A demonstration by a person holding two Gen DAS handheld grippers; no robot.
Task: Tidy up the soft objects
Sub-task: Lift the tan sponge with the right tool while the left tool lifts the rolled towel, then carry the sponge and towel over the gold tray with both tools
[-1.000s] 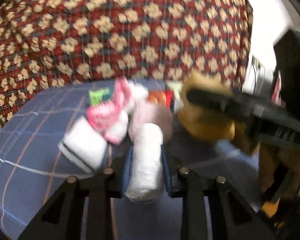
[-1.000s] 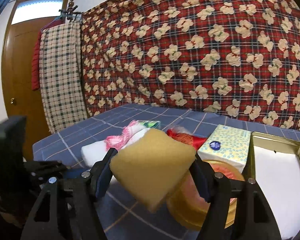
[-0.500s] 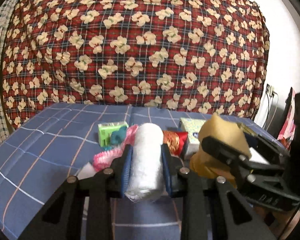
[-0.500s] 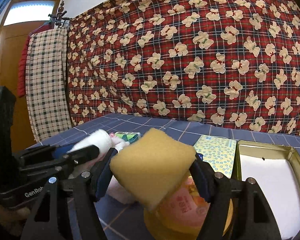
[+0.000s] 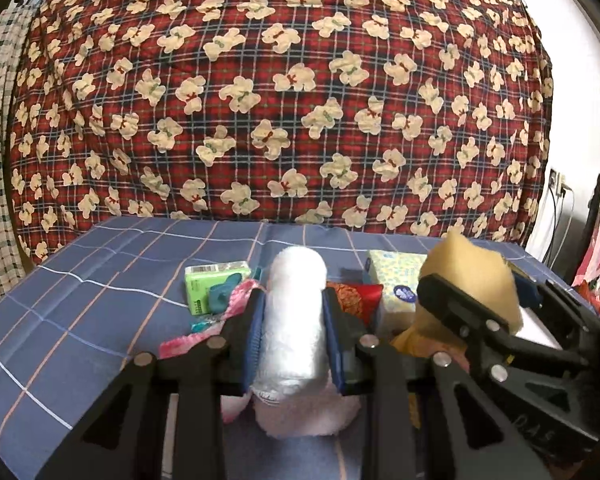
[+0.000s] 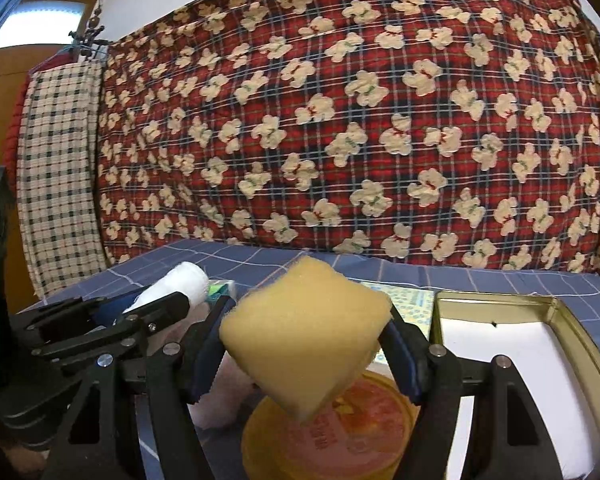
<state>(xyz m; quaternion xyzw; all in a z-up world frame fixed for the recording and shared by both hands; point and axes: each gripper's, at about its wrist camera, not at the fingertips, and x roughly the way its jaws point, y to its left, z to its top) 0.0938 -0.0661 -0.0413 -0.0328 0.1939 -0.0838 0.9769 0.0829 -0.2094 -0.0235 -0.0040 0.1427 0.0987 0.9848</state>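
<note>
Both grippers have lifted since a second ago: less blue cloth and more bear quilt in each view, and the pile on the cloth sits lower in frame. Left gripper (image 5: 294, 332) jaws narrow, clamped on the white roll (image 5: 294, 320), which points forward along the fingers, clear of the cloth (image 5: 80, 320). Right gripper (image 6: 306, 344) jaws wide, pinching the sponge (image 6: 306, 336) corner-down above the round tin (image 6: 340, 440). Open tin box (image 6: 556, 308) just right of it. On the cloth behind the roll: green pack (image 5: 214, 284), pink fabric (image 5: 188, 344), red pouch (image 5: 356, 296), tissue pack (image 5: 396, 276). Quilt (image 5: 280, 100) fills the back.
</note>
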